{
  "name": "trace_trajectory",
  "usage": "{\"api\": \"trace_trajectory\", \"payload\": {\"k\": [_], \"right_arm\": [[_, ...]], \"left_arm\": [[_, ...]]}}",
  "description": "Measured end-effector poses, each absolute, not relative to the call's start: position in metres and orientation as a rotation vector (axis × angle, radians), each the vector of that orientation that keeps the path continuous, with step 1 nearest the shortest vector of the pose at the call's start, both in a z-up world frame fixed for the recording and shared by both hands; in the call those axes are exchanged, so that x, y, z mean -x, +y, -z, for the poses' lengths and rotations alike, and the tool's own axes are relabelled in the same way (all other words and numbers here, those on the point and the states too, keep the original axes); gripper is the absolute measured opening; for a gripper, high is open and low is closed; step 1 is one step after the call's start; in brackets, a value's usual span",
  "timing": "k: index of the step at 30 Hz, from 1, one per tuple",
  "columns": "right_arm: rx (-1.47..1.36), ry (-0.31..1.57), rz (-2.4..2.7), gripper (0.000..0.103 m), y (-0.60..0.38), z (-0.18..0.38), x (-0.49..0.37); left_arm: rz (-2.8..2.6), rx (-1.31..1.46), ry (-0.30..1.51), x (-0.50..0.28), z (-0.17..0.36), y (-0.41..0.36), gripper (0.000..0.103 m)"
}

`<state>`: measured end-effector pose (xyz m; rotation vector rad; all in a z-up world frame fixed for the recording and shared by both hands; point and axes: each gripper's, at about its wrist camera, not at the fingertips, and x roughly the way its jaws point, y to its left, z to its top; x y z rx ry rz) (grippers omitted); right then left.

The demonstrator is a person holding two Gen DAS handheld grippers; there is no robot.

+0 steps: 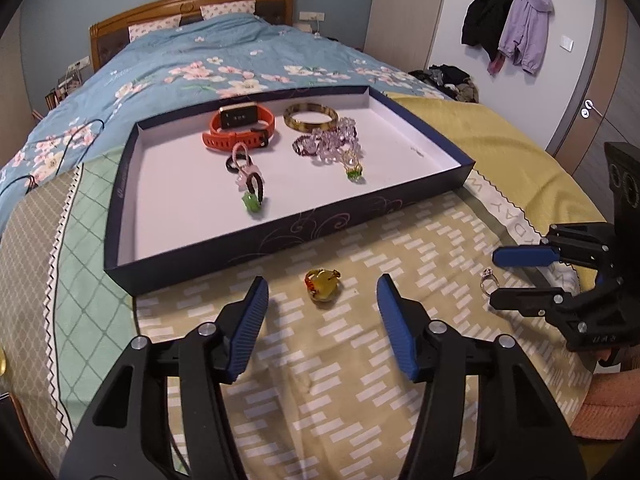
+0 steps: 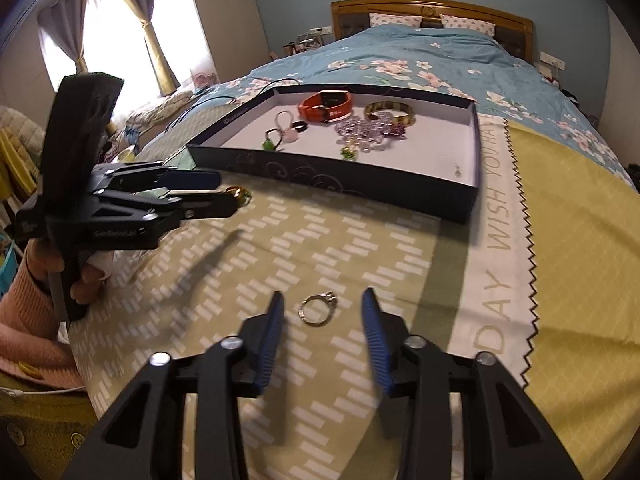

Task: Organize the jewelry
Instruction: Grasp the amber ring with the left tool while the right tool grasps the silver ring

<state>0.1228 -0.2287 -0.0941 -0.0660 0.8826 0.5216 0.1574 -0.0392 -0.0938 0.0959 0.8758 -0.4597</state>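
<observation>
On the bed, a shallow dark-blue cardboard tray with a white floor [image 1: 420, 192] lay on a patterned green-and-white cloth [image 1: 340, 380]. Inside it sat an orange-strapped smartwatch [image 1: 240, 128], a mottled amber bangle [image 1: 310, 118], a heap of pale purple bead bracelets [image 1: 332, 142] and several small hair ties with pink and green charms [image 1: 246, 180]. The left gripper [image 1: 320, 292] hovered low over the cloth with its jaws spread wide apart, a yellow-and-orange glass ring [image 1: 322, 286] lying on the cloth between the blue pads [image 1: 248, 332], touched by neither. The right gripper [image 2: 322, 306] likewise had its jaws apart, flanking a thin silver ring with a small stone [image 2: 318, 308] that rested on the cloth just in front of the tray, untouched. Both rings lay outside the tray, near its front wall.
</observation>
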Motion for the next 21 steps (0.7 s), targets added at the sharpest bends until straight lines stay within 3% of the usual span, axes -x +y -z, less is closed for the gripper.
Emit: {"api": "trace_trajectory", "payload": {"k": [9,15,21], "right_arm": [[0.172,0.851,-0.525,0.016,-0.21,0.093,-0.118],[0.154,0.849,-0.523,0.016,-0.212,0.093,-0.119],[0.134,0.85,-0.532,0.016,-0.213,0.093,-0.121]], "left_arm": [[0.454,-0.084,0.902,-0.164,0.099,-0.04,0.041],[0.442,-0.074,0.902,-0.165,0.099,-0.038,0.031],[0.442,-0.075,0.902,-0.164,0.099,-0.038,0.031]]}}
